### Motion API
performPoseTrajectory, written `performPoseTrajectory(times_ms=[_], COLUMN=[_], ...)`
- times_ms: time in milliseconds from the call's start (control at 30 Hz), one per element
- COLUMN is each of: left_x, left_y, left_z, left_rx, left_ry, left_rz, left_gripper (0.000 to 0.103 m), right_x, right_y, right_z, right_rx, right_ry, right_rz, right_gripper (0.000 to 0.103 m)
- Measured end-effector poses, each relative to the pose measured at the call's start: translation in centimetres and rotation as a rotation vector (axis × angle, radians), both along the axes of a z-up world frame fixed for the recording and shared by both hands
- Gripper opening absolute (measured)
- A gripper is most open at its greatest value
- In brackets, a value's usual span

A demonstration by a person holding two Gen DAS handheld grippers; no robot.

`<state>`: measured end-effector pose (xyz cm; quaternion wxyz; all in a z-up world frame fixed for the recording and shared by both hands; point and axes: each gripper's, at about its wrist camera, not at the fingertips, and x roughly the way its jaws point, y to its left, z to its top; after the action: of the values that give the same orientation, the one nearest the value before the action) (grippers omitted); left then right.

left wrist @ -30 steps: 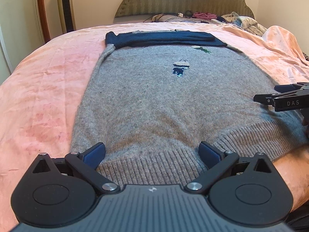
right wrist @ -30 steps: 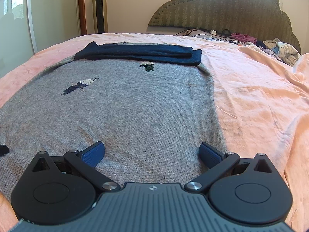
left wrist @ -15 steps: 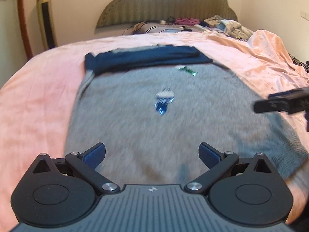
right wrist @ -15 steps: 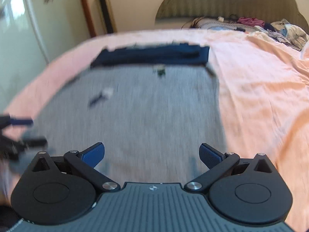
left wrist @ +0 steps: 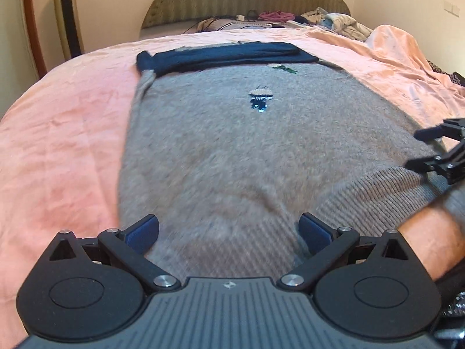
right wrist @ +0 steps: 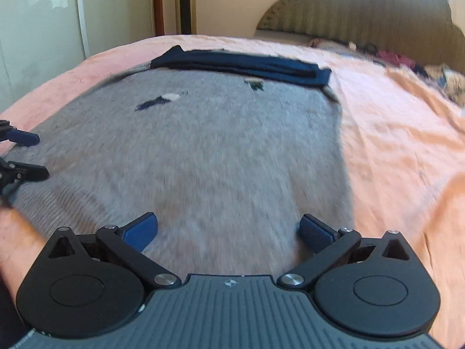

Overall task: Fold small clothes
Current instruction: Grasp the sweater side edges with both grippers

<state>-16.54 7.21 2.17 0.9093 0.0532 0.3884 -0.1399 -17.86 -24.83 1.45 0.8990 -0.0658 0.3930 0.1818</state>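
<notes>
Grey sweater (left wrist: 232, 151) lies flat on the pink bed (left wrist: 64, 133). Left gripper (left wrist: 229, 229) and right gripper (right wrist: 229, 229) hover wide open over its near hem, holding nothing.

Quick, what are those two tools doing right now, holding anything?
Left tool: open, holding nothing, over the ribbed hem of the gray sweater.
Right tool: open, holding nothing, over the same sweater.
</notes>
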Motion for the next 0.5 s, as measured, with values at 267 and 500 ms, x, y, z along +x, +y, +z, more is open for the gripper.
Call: performPoseTrajectory(times_ms=[267, 500], left_x=[5.5, 9.8], left_y=[6.9, 10.4], left_z=[0.5, -0.2], left_rx=[-0.299, -0.686], left_ry=[0.115, 0.245], left_rz=[0.275, 0.292], left_gripper=[0.103, 0.103], right_x=[5.6, 11.1], right_y=[-7.9, -10.0], right_z=[2.4, 1.1], right_rx=[0.453, 0.538], right_ry=[0.179, 0.294], right_rz=[-0.276, -0.329], right_gripper=[0.103, 0.103])
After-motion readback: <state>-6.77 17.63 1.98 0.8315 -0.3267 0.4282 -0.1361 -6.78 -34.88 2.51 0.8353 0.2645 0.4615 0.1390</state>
